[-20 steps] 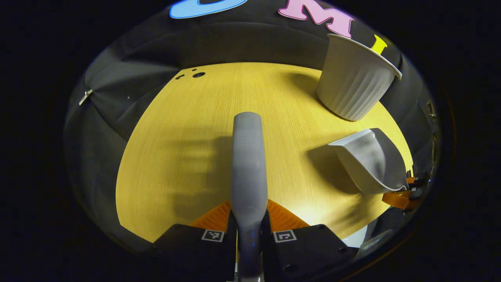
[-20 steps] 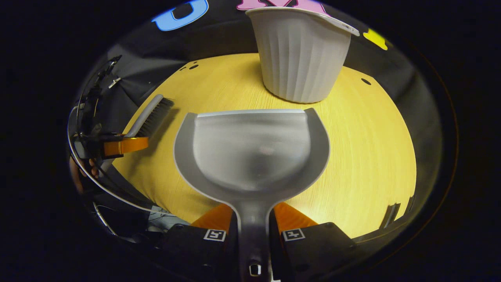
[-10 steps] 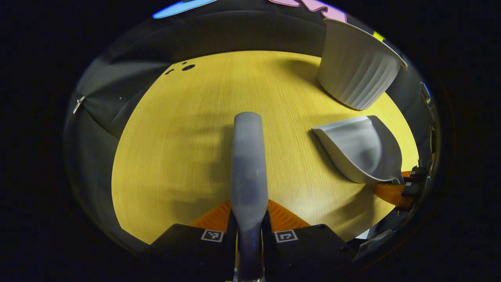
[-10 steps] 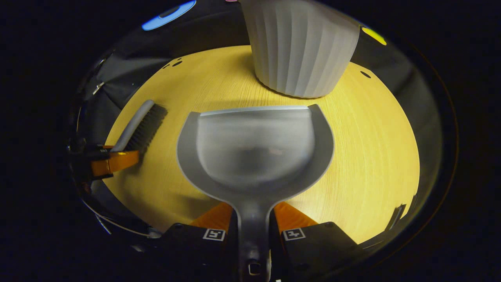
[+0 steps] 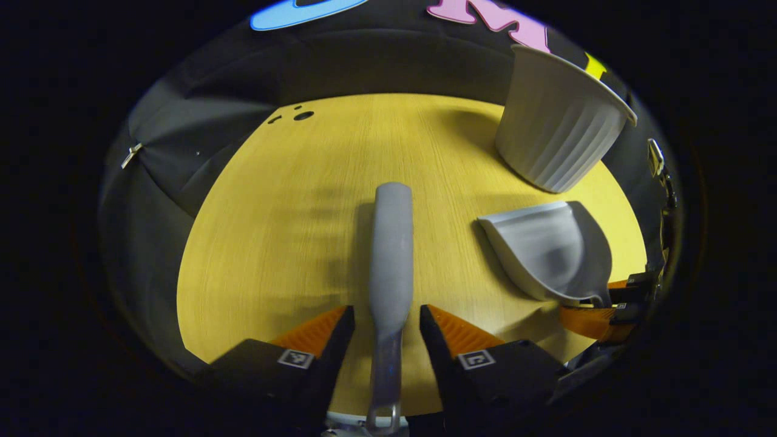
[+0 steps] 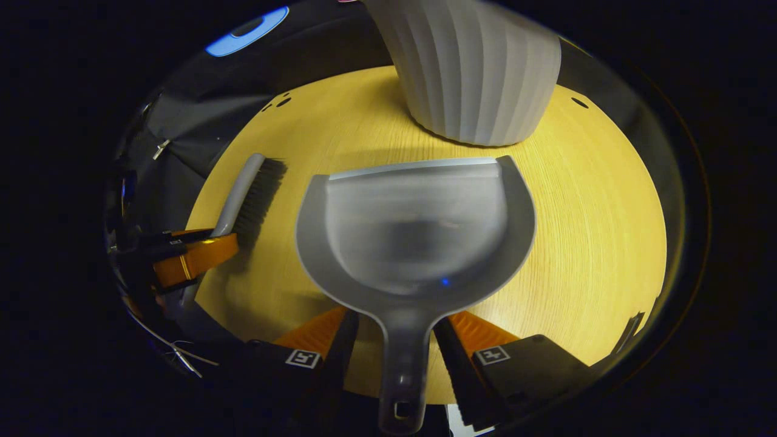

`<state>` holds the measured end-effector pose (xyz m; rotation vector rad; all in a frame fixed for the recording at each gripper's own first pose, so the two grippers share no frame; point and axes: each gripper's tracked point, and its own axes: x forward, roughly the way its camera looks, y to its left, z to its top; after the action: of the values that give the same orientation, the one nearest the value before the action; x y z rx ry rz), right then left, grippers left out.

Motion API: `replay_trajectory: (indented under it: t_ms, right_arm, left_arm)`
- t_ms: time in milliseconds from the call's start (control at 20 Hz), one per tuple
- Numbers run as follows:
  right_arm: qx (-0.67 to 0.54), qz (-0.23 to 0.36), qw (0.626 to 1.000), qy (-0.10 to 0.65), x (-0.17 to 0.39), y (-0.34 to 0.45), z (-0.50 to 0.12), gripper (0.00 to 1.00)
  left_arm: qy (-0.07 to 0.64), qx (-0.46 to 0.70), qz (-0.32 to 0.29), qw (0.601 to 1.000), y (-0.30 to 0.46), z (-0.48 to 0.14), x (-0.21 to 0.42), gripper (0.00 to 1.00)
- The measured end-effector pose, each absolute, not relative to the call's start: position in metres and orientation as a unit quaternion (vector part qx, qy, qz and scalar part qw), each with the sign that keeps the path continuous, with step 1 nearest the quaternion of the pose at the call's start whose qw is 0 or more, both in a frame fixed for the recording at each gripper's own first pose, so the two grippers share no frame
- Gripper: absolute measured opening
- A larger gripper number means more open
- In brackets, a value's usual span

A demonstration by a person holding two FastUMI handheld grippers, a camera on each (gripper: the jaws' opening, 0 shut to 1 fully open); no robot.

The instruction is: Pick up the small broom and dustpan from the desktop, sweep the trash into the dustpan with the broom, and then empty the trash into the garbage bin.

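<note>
The grey small broom [image 5: 391,243] lies flat on the yellow wooden desktop [image 5: 273,243], its handle running between the spread fingers of my left gripper [image 5: 386,315], which is open and not touching it. The grey dustpan [image 6: 419,230] rests on the desktop with its handle between the fingers of my right gripper [image 6: 397,318], also open. The right gripper view shows the broom [image 6: 246,194] at the left, bristles facing the pan. In the left gripper view the dustpan [image 5: 546,249] is at the right.
A white ribbed garbage bin [image 6: 479,67] stands upright just beyond the dustpan's front lip; in the left gripper view the bin [image 5: 558,127] is at the far right. Black cloth walls surround the round desktop [image 6: 595,212], with small holes near its far edge.
Both grippers went from shut to open. The broom and the dustpan came down and now lie on the desktop, loose between the fingers.
</note>
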<state>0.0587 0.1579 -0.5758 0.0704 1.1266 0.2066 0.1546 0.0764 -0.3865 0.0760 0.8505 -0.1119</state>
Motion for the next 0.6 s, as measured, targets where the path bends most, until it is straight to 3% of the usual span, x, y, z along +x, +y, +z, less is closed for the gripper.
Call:
replay_trajectory:
  t_ms: [50, 100, 150, 400, 600]
  right_arm:
    - [0.031, 0.106, 0.842, 0.529, 0.058, 0.158, -0.568, 0.84]
    - [0.026, 0.112, 0.844, 0.524, 0.057, 0.156, -0.562, 0.89]
    - [0.021, 0.118, 0.847, 0.519, 0.056, 0.154, -0.554, 0.98]
    - [0.015, 0.127, 0.886, 0.446, 0.060, 0.146, -0.497, 0.99]
    - [-0.013, 0.115, 0.947, 0.298, 0.070, 0.144, -0.401, 0.99]
  left_arm:
    - [0.403, 0.028, -0.058, 0.913, 0.074, -0.378, 0.150, 0.77]
    - [0.391, 0.022, -0.064, 0.918, 0.071, -0.369, 0.147, 0.92]
    - [0.377, 0.018, -0.064, 0.924, 0.069, -0.357, 0.143, 0.99]
    - [0.251, -0.020, -0.042, 0.967, 0.060, -0.273, 0.120, 0.96]
    - [0.125, -0.012, -0.028, 0.992, 0.064, -0.197, 0.088, 0.96]
